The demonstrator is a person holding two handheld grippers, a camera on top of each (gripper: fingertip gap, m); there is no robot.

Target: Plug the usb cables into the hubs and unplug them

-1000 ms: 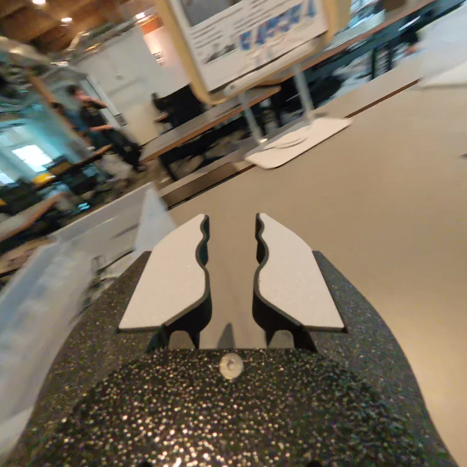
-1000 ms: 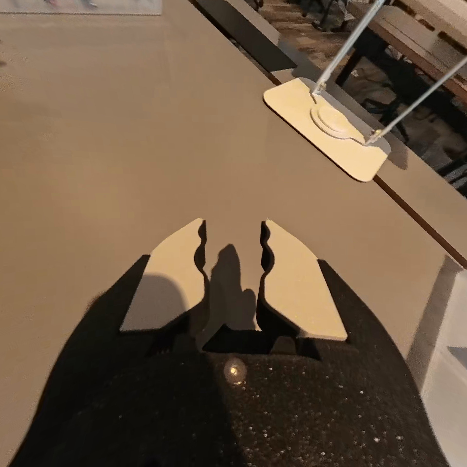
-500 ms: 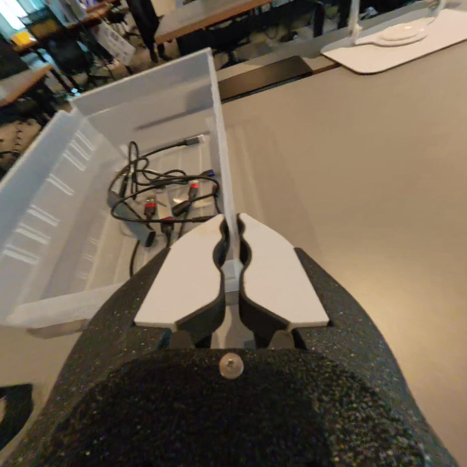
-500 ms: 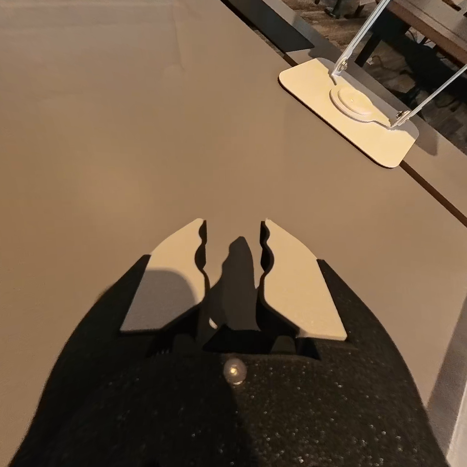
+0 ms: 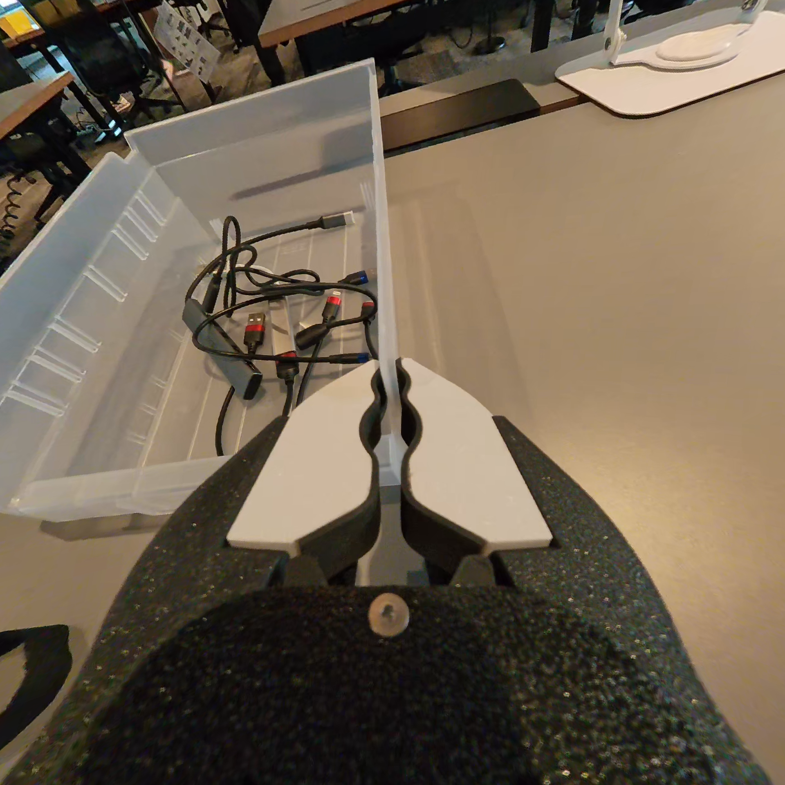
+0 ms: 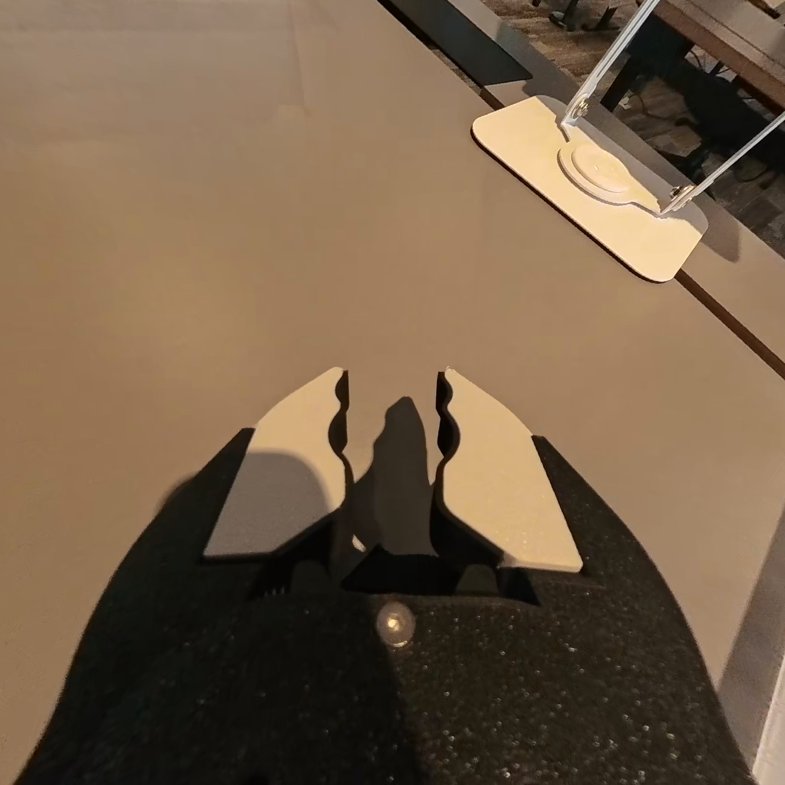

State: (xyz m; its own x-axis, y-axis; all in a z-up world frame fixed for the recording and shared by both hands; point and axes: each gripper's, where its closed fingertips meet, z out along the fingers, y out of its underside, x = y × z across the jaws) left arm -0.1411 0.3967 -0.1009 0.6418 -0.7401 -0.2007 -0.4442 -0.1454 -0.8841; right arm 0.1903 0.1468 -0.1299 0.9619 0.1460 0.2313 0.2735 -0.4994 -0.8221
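We find the table bare and passable to the right of the translucent bin. The bin's right wall stands upright between the jaws of the left gripper, which are clamped on it, and it separates the bin interior from the open table. Inside the bin, a tangle of usb cables and two grey hubs fills the middle and right; the floor along the left wall is free. At the far table edge, a white stand base with two slanted rods limits passage. Ahead of the right gripper, jaws apart, the table lies bare.
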